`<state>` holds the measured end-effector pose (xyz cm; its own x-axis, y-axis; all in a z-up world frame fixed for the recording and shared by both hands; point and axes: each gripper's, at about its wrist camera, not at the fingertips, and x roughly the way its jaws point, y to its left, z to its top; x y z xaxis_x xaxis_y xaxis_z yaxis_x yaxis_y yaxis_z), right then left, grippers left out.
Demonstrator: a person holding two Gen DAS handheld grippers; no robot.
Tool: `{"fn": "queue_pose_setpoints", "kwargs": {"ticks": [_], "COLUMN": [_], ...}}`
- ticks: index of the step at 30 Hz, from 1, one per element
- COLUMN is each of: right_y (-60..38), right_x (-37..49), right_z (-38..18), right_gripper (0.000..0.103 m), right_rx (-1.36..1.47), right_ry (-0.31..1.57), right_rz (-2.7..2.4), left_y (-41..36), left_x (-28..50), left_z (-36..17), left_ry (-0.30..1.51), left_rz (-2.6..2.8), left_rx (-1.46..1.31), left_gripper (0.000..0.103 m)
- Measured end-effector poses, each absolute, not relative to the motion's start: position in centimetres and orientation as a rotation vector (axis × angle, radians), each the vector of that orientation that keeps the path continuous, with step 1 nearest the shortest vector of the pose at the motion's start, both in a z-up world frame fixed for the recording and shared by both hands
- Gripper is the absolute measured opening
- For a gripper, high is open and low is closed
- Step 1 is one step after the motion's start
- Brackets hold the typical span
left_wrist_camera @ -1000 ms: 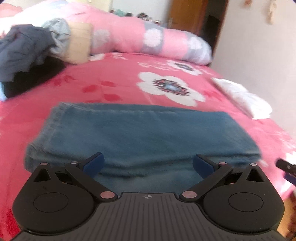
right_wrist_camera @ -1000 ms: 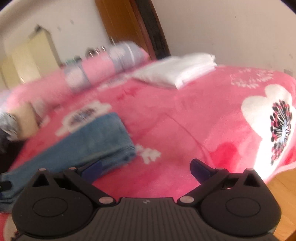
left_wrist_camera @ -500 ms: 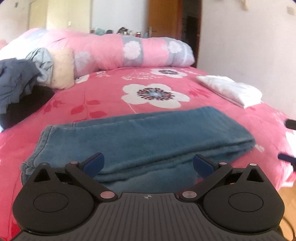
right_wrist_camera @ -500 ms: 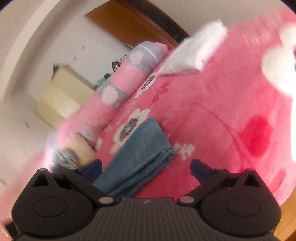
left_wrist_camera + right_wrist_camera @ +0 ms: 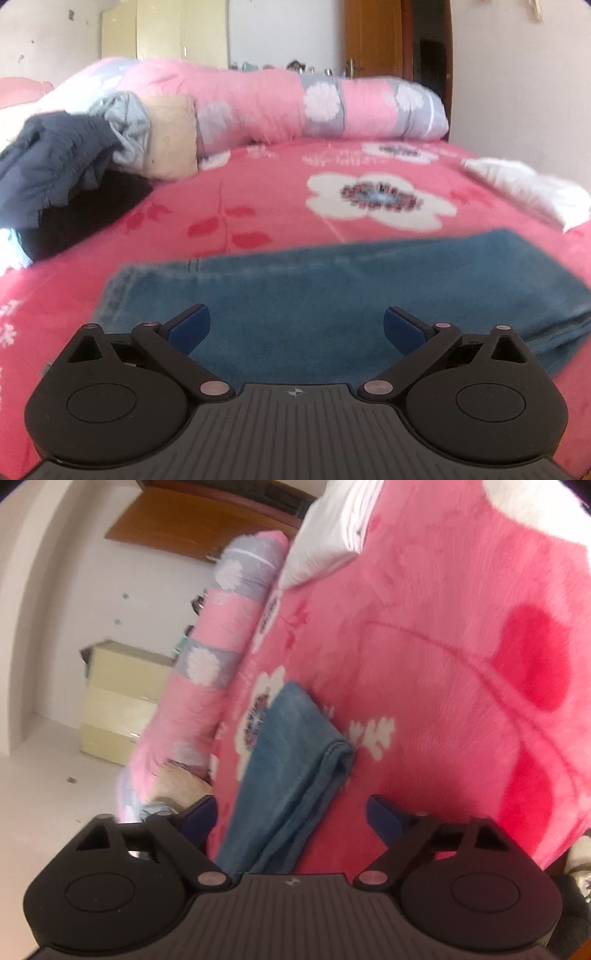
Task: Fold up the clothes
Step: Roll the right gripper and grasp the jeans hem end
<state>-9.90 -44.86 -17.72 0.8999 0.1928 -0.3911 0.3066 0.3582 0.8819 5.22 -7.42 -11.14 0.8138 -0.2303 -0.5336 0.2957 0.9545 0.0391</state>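
**Blue jeans lie folded on the pink bed**

Denim, folded into a long band, the jeans (image 5: 332,291) lie flat on the pink flowered blanket (image 5: 258,206) near its front edge. The left gripper (image 5: 295,328) hovers over their near side, its 2 jaws wide apart and empty. The right gripper (image 5: 291,814), rolled sideways, points at the jeans' folded end; its jaws are closing, with the cloth seen between them but not pressed. Beyond lie a folded white cloth (image 5: 532,188), a rolled quilt (image 5: 280,103) and a heap of dark clothes (image 5: 55,158).
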Motion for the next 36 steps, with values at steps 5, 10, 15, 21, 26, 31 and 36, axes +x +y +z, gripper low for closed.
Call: {"fn": "queue_pose_setpoints", "kwargs": {"ticks": [5, 10, 15, 21, 26, 31, 36], "right_y": [-44.2, -44.2, -44.2, -42.8, -44.2, -45.2, -44.0], "right_x": [-7.2, -4.4, -3.1, -4.9, -3.4, -1.7, -3.2], "right_z": [-17.3, -16.8, -16.9, -16.9, -16.9, -17.5, -17.5], "right_gripper": [0.084, 0.084, 0.084, 0.073, 0.075, 0.075, 0.069], "right_rx": [1.134, 1.071, 1.041, 1.009, 1.052, 1.098, 1.046], "right_ry": [0.498, 0.497, 0.484, 0.498, 0.531, 0.52, 0.507], "right_rz": [-0.161, -0.234, -0.274, -0.261, -0.215, -0.163, -0.131], "left_y": [-7.0, -6.9, -6.8, -6.8, -6.8, -6.8, -6.8], "left_x": [4.9, 4.6, 4.5, 4.5, 4.5, 4.5, 4.5], "left_z": [-12.4, -12.8, -13.0, -13.2, -13.2, -13.3, -13.4], "left_ry": [0.538, 0.515, 0.508, 0.499, 0.495, 0.491, 0.488], "left_rz": [-0.296, -0.314, -0.321, -0.321, -0.32, -0.318, -0.317], "left_rx": [0.127, 0.136, 0.138, 0.135, 0.135, 0.135, 0.137], "left_gripper": [0.101, 0.102, 0.102, 0.102, 0.102, 0.102, 0.103]}}
